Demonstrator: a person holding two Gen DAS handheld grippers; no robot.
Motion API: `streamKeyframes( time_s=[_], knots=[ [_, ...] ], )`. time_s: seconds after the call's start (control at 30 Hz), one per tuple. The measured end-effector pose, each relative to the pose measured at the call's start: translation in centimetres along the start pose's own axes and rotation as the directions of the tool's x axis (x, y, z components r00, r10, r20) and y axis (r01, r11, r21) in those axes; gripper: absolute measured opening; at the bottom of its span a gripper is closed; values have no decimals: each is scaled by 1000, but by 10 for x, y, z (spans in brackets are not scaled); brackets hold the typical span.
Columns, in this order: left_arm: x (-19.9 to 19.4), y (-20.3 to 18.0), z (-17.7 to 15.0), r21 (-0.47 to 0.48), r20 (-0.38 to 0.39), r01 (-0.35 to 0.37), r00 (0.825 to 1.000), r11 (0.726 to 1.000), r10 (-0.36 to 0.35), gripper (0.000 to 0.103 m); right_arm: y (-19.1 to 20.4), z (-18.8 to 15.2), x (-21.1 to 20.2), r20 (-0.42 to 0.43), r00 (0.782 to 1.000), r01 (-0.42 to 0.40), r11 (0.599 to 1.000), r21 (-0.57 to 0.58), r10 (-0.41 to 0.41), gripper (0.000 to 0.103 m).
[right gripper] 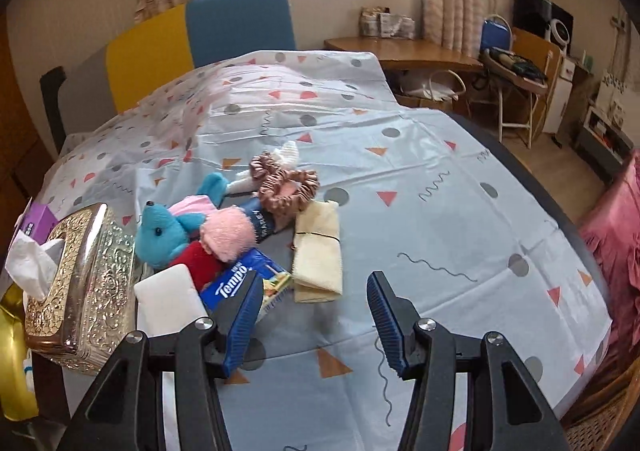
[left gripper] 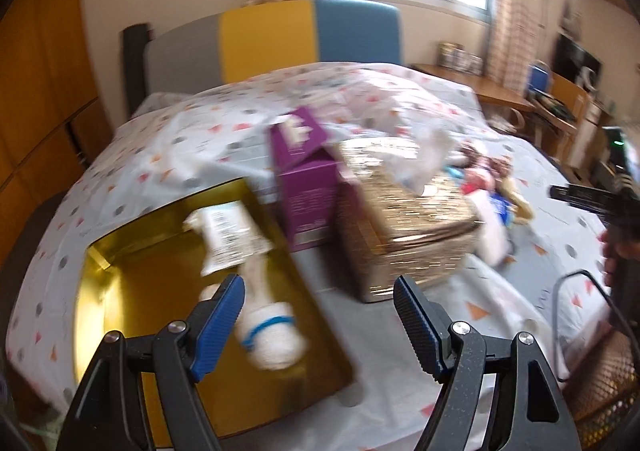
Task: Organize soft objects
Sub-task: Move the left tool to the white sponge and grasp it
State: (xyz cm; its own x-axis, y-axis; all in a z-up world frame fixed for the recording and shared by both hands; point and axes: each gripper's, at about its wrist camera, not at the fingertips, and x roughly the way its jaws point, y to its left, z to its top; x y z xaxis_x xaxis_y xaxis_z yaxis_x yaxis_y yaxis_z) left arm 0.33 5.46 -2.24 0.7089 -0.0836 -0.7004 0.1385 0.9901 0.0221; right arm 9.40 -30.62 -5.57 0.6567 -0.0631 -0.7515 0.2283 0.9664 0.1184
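Observation:
In the left wrist view my left gripper (left gripper: 320,307) is open and empty above the near edge of a gold tray (left gripper: 132,291). A white rolled sock with blue stripes (left gripper: 272,331) and a white packet (left gripper: 228,235) lie in the tray. In the right wrist view my right gripper (right gripper: 314,303) is open and empty over the bedsheet. Left of it lies a pile: a blue plush mouse (right gripper: 164,231), a pink fluffy piece (right gripper: 228,229), a Tempo tissue pack (right gripper: 244,283), a folded cream cloth (right gripper: 318,251), a brown scrunchie (right gripper: 288,187) and a white pad (right gripper: 168,303).
A gold embossed tissue box (right gripper: 84,283) stands left of the pile; it also shows in the left wrist view (left gripper: 404,211) beside a purple box (left gripper: 304,179). The bed has a patterned sheet (right gripper: 400,171). A wooden desk (right gripper: 400,51) and a chair (right gripper: 516,83) stand beyond.

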Motion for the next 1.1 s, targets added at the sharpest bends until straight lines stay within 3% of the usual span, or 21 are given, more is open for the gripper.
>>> streamKeyframes(
  time_s=[0.13,0.27,0.37,0.53,0.7,0.77,0.87,1.0,1.1],
  knots=[
    [8,-45,17,69,-27,127,992,989,-126,78,-28,-1,6,-34,999,-15,988,154,21,55],
    [25,-96,37,65,-98,274,959,960,-267,78,-41,1,-1,-3,1000,-9,979,204,10,55],
    [44,-132,49,48,-146,318,940,947,-309,78,-48,2,-5,8,999,-32,970,242,31,55],
    [88,-175,57,-31,-243,282,928,959,-281,81,-55,5,-10,32,998,-56,960,274,49,55],
    [129,-199,54,-71,-301,167,936,983,-181,83,-60,6,-12,41,995,-95,946,309,86,55],
    [135,-206,54,-57,-286,111,950,992,-123,93,-61,6,-12,41,994,-110,941,318,103,55],
    [142,-225,55,-14,-257,86,962,996,-86,95,-61,6,-12,41,992,-129,939,320,122,55],
    [165,-238,51,23,-282,45,959,999,-36,96,-64,5,-13,44,989,-151,928,340,145,55],
    [169,-233,46,0,-265,56,963,998,-54,95,-68,5,-13,44,988,-153,921,358,147,55]
  ],
)
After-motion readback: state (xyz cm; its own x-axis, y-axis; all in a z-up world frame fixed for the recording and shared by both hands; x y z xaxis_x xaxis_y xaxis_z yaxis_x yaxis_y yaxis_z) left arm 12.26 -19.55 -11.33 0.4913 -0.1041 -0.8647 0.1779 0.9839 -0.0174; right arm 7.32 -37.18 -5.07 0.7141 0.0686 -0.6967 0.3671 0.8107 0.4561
